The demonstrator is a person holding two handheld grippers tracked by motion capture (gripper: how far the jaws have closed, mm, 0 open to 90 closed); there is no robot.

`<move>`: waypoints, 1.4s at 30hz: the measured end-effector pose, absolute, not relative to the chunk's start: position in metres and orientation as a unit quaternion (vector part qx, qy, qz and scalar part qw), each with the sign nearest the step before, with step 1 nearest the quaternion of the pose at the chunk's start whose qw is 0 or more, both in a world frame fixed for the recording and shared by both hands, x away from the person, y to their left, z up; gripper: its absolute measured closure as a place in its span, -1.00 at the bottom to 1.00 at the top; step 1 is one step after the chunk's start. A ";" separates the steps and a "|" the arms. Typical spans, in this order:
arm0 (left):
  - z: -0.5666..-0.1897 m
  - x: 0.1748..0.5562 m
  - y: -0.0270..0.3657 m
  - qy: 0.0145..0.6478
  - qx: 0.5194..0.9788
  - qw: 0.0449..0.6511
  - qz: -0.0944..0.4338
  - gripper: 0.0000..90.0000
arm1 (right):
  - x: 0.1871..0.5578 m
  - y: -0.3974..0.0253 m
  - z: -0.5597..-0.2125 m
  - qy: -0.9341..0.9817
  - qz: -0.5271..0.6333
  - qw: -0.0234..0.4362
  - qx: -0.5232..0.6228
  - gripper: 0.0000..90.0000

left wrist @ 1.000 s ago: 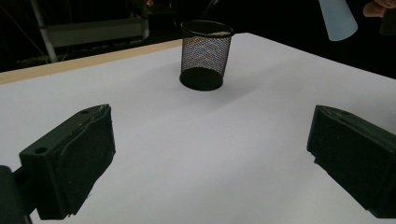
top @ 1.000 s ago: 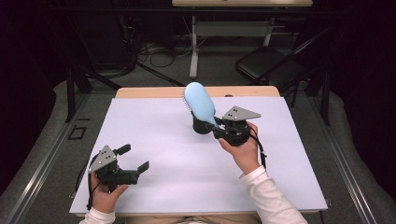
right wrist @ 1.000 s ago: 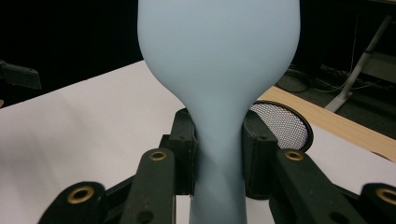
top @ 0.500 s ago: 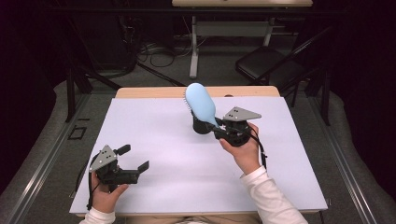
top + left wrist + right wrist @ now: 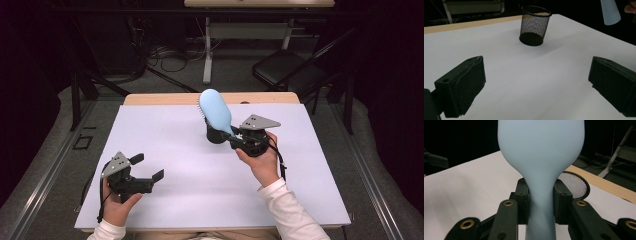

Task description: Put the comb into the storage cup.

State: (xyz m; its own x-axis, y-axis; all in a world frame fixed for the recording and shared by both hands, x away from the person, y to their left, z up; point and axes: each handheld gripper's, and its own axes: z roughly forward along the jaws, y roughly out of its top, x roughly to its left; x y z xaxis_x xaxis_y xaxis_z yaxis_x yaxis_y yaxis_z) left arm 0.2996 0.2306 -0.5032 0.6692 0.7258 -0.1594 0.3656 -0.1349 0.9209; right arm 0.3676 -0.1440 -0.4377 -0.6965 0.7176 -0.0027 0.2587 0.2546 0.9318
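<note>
Dark walls and a tangle of cables ring my workspace, with a folded chair off to the far right; under me lies a white mat (image 5: 165, 150) over a wooden table (image 5: 150, 98), smooth and bare. My right gripper (image 5: 239, 140) has its jaws closed on the narrow neck of a pale blue hairbrush (image 5: 215, 110), head up and tilted over a black mesh cup (image 5: 534, 25) standing just beside it. I judge the brush light, stiff plastic and rather slick, so the neck is the sound place to grip. My left gripper (image 5: 147, 172) rests near the front edge, jaws wide apart, holding nothing.
</note>
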 end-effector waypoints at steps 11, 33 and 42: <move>-0.493 0.301 0.212 0.352 0.755 0.530 0.161 -0.98 | 0.366 -0.145 -0.436 0.758 0.524 0.219 0.321 0.55; -0.478 0.310 0.194 0.335 0.769 0.524 0.144 -0.99 | 0.365 -0.146 -0.434 0.754 0.531 0.217 0.321 0.55; -0.467 0.318 0.192 0.337 0.771 0.525 0.126 -0.99 | 0.365 -0.146 -0.434 0.752 0.532 0.216 0.322 0.55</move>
State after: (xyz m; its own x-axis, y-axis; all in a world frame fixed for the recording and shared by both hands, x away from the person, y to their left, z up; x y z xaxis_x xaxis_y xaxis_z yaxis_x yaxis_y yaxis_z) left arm 0.3183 0.1915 -0.4670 0.7405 0.6527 -0.1601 0.3883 -0.2212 0.8946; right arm 0.3645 -0.1462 -0.4338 -0.6989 0.7149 0.0184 0.2555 0.2255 0.9401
